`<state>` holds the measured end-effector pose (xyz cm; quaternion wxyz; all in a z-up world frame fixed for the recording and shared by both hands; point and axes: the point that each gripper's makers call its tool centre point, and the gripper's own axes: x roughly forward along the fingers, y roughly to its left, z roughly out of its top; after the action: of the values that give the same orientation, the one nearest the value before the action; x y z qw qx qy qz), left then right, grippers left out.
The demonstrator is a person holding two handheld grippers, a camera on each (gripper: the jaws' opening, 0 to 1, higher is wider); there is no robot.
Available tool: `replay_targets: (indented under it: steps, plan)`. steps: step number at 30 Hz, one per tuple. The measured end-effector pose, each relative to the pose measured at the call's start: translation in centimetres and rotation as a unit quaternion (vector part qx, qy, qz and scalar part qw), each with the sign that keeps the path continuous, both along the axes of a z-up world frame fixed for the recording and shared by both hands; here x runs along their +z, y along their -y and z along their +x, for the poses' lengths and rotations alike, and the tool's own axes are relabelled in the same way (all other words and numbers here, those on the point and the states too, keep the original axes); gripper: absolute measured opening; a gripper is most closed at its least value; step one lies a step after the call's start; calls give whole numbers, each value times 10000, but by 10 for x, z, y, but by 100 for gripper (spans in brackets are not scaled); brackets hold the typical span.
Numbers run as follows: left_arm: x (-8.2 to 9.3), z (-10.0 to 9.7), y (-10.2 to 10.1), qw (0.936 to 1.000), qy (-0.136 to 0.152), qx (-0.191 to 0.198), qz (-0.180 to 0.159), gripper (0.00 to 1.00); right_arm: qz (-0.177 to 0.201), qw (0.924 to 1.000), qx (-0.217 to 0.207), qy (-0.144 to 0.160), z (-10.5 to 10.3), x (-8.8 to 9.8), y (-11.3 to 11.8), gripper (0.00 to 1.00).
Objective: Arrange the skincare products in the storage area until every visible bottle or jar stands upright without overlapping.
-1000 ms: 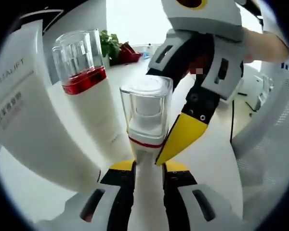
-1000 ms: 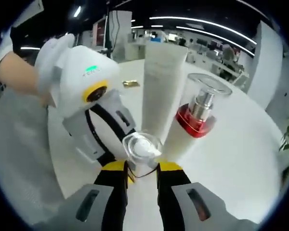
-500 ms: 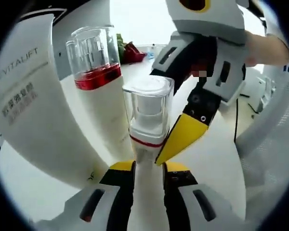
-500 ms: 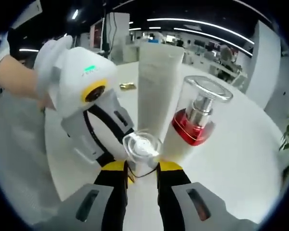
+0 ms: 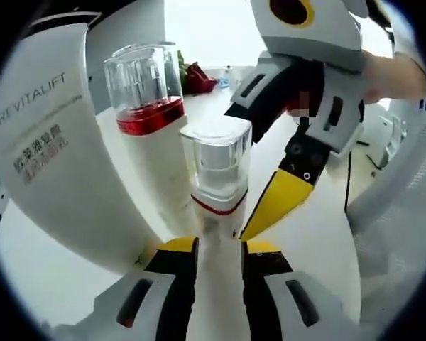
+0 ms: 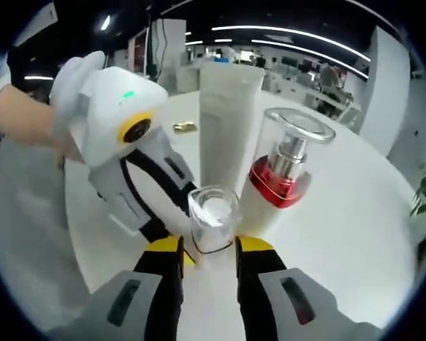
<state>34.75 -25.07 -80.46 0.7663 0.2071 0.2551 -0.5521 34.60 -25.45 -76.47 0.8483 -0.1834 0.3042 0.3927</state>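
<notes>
Two grippers meet on one small pump bottle (image 5: 219, 177) in front of me. My left gripper (image 5: 219, 250) has its yellow-tipped jaws closed on the bottle's white lower body, just under the thin red ring, and the bottle stands upright on the white table (image 5: 309, 227) with its clear square cap on top. My right gripper (image 6: 207, 249) also has the small pump bottle (image 6: 213, 224) between its jaws from the opposite side; in the left gripper view one of its yellow jaws sits against the bottle's right flank. Whether the right jaws truly clamp it or only bracket it I cannot tell.

Just beside it, to the left and a little farther, stands the taller pump bottle (image 5: 145, 114) with a red collar and clear cap. Nearer and further left leans the big white tube (image 5: 50, 149) printed REVITALIFT. A green plant (image 5: 192, 74) sits at the table's far edge.
</notes>
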Motion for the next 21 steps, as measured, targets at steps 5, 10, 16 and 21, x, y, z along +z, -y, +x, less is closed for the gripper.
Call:
replay_targets:
  steps: [5, 10, 16, 21]
  plan:
    - [5, -1, -3, 10000, 34, 19, 28, 21, -24, 10000, -63, -16, -1, 3, 4, 29]
    - [9, -2, -5, 10000, 77, 36, 23, 21, -39, 9999, -133, -14, -3, 4, 8, 29]
    - [10, -5, -6, 9999, 98, 9, 58, 21, -114, 9998, -149, -94, -10, 1, 11, 29]
    - [11, -11, -8, 9999, 111, 6, 119, 22, -133, 9995, -239, -144, -18, 1, 18, 33]
